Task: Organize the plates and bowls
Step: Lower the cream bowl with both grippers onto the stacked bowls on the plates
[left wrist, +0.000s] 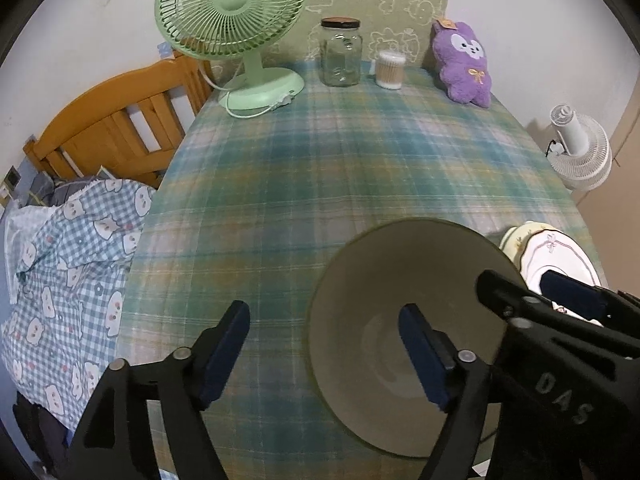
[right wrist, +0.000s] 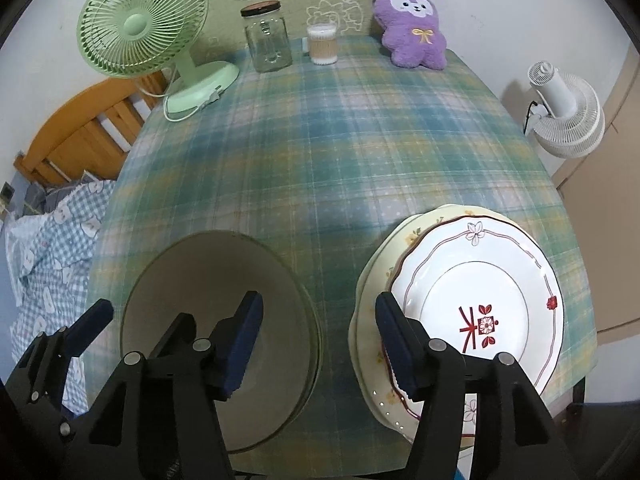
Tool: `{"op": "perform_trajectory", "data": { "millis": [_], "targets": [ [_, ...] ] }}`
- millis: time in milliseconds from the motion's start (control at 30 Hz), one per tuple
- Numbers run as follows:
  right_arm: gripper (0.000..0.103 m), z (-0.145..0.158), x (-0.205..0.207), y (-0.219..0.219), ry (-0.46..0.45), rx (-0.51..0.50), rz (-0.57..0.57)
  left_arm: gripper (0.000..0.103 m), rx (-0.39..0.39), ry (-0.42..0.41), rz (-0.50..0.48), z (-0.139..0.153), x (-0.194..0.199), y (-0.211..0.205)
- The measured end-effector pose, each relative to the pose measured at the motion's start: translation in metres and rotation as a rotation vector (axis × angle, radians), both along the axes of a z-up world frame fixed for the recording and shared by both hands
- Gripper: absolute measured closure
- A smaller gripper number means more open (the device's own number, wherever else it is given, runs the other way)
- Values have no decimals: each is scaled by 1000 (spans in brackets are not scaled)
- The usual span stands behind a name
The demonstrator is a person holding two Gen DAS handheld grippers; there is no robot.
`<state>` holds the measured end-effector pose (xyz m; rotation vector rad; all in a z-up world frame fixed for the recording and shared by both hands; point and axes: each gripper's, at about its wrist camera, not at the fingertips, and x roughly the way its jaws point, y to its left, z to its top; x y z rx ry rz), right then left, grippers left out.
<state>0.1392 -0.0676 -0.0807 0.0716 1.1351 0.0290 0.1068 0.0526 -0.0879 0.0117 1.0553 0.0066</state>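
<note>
A large beige bowl (left wrist: 404,304) sits on the plaid tablecloth near the front edge; it also shows in the right wrist view (right wrist: 208,280). My left gripper (left wrist: 324,348) is open, its right finger over the bowl's inside and its left finger outside the rim. A stack of plates (right wrist: 472,280), white patterned plate on top of a cream one, lies right of the bowl; its edge shows in the left wrist view (left wrist: 552,248). My right gripper (right wrist: 320,340) is open, hovering over the gap between bowl and plates, holding nothing.
At the back of the table (right wrist: 340,128) stand a green fan (right wrist: 144,28), a glass jar (right wrist: 268,40), a cotton swab box (right wrist: 322,46) and a purple plush (right wrist: 412,28). A wooden bed frame (left wrist: 116,120) is left, a white fan (right wrist: 568,112) right.
</note>
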Motion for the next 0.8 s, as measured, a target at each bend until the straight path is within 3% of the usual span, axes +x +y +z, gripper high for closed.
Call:
{"op": "perform_trajectory", "data": {
  "millis": [133, 367, 600, 800],
  "targets": [
    [41, -3, 4, -3, 12, 39, 2, 14, 6, 3, 2, -4, 0, 5],
    [41, -11, 8, -2, 21, 55, 21, 14, -10, 43, -33, -15, 5, 10],
    [41, -27, 14, 5, 70, 78, 41, 26, -83, 75, -38, -24, 12, 12],
    [41, -37, 15, 6, 100, 79, 33, 33, -86, 114, -59, -32, 15, 9]
  ]
}}
